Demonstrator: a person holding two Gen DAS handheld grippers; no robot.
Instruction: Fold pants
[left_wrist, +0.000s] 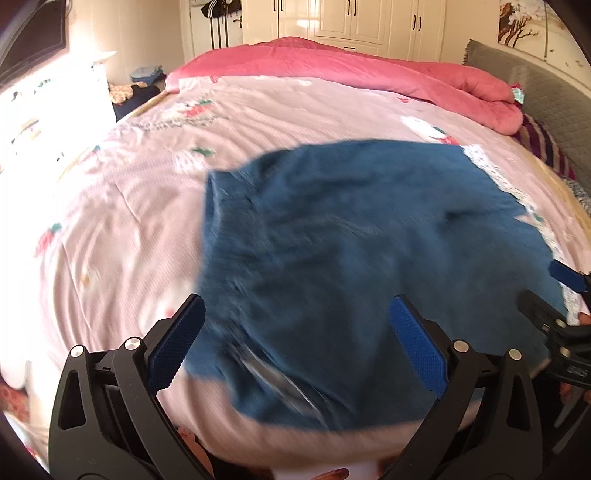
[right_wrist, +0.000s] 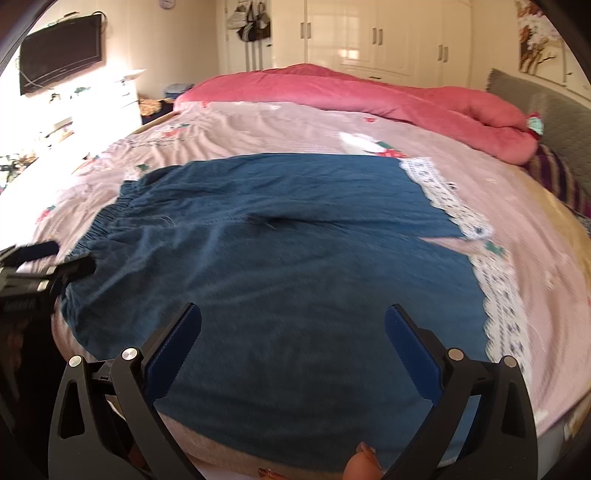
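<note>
Currently, left wrist view: left gripper (left_wrist: 295, 347) spread wide, holding nothing, hanging over the near waistband end of the blue pants (left_wrist: 369, 236) spread near the bed's (left_wrist: 122, 229) near edge. Heavy motion blur, so seam detail unreadable. Best to pinch the near hem and waistband together, lift evenly, lay onto the far edge without dragging. Right wrist view: right gripper (right_wrist: 293, 343) likewise released, empty, over mid-fabric. Sharper here; shows gathered elastic waistband (right_wrist: 110, 221), lace-trimmed cuffs (right_wrist: 498, 295), and a crease mid-panel.
</note>
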